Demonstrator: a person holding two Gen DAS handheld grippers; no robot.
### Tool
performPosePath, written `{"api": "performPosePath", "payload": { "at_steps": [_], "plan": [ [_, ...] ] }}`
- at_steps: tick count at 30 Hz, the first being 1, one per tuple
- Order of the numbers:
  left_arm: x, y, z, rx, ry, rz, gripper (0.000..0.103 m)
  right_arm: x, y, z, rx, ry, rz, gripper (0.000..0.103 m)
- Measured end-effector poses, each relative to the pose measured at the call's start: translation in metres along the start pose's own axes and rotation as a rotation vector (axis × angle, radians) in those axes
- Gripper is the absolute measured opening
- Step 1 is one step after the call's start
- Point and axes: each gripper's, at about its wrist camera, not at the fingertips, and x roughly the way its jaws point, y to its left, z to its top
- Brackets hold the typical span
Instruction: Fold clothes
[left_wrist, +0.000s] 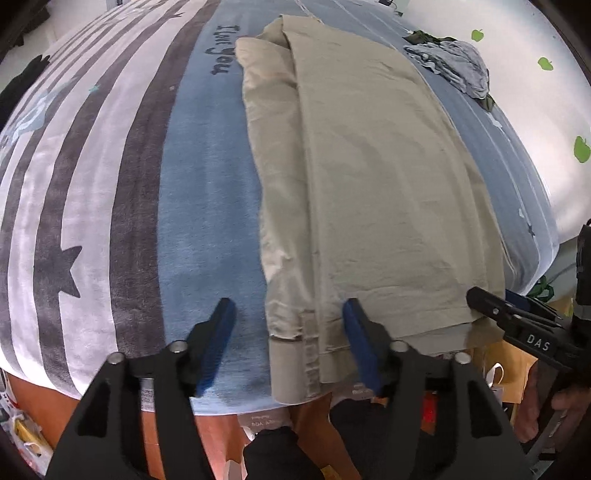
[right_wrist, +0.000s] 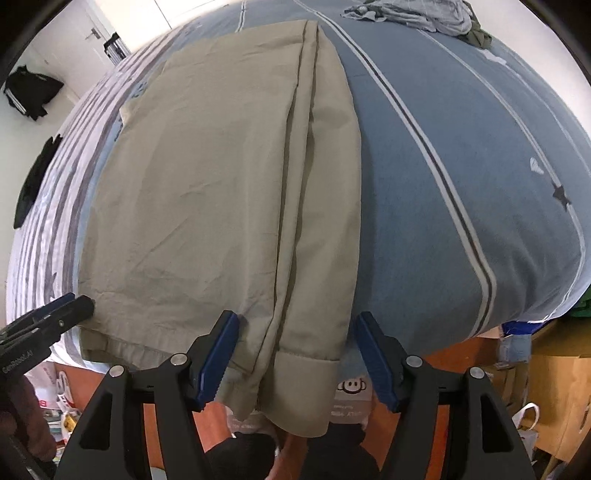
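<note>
A pair of khaki trousers (left_wrist: 369, 177) lies lengthwise on the bed, legs folded onto each other, cuffs hanging over the near edge. It also shows in the right wrist view (right_wrist: 207, 192). My left gripper (left_wrist: 290, 332) is open, its jaws on either side of the left cuff at the bed's edge. My right gripper (right_wrist: 295, 350) is open, its jaws on either side of the right cuff; it shows at the right in the left wrist view (left_wrist: 517, 317). The left gripper shows at the left edge of the right wrist view (right_wrist: 55, 317).
The bed has a blue striped cover (right_wrist: 461, 166) and a white and grey striped blanket with stars (left_wrist: 74, 184). A crumpled pile of grey clothes (left_wrist: 454, 62) lies at the far right of the bed. Bags and boxes (right_wrist: 546, 387) stand on the floor below.
</note>
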Motion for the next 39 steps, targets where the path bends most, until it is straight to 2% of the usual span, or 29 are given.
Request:
{"api": "performPosePath", "payload": {
  "at_steps": [3, 6, 8, 11, 17, 18, 19, 21, 26, 28, 31, 36, 39],
  "plan": [
    [0.009, 0.005, -0.004, -0.033, 0.005, -0.019, 0.069, 0.006, -0.008, -0.002, 0.023, 0.003, 0.019, 0.074],
    [0.012, 0.007, -0.006, -0.056, -0.006, -0.063, 0.069, 0.008, -0.012, -0.005, 0.023, -0.013, 0.042, 0.075],
    [0.015, 0.000, -0.009, -0.037, -0.005, -0.084, 0.069, 0.009, -0.013, -0.006, 0.011, -0.022, 0.055, 0.076],
    [0.020, -0.017, -0.014, 0.039, -0.017, -0.077, 0.061, 0.010, -0.014, -0.007, 0.002, -0.029, 0.071, 0.077],
    [0.025, -0.024, -0.017, 0.045, -0.035, -0.081, 0.051, 0.011, -0.012, -0.007, -0.020, -0.037, 0.066, 0.076],
    [0.025, -0.026, -0.018, 0.049, -0.039, -0.080, 0.048, 0.011, -0.011, -0.007, -0.022, -0.038, 0.067, 0.073],
    [0.025, -0.027, -0.018, 0.053, -0.040, -0.078, 0.046, 0.009, -0.009, -0.007, -0.032, -0.042, 0.076, 0.060],
    [0.025, -0.029, -0.019, 0.061, -0.041, -0.077, 0.043, 0.008, -0.001, -0.007, -0.054, -0.035, 0.101, 0.047],
    [0.027, -0.031, -0.018, 0.059, -0.035, -0.088, 0.035, 0.011, -0.005, -0.004, -0.040, -0.021, 0.127, 0.043],
    [0.027, -0.032, -0.017, 0.060, -0.035, -0.094, 0.027, 0.008, -0.004, -0.003, -0.051, -0.024, 0.132, 0.032],
    [0.022, -0.038, -0.016, 0.082, -0.040, -0.096, 0.018, 0.002, -0.001, -0.001, -0.064, -0.032, 0.127, 0.022],
    [0.001, -0.042, -0.013, 0.089, -0.052, -0.112, 0.015, -0.018, -0.003, 0.007, -0.081, -0.052, 0.111, 0.015],
    [-0.020, -0.034, -0.001, 0.110, -0.072, -0.124, 0.015, -0.038, 0.001, 0.015, -0.106, -0.075, 0.095, 0.010]
  ]
}}
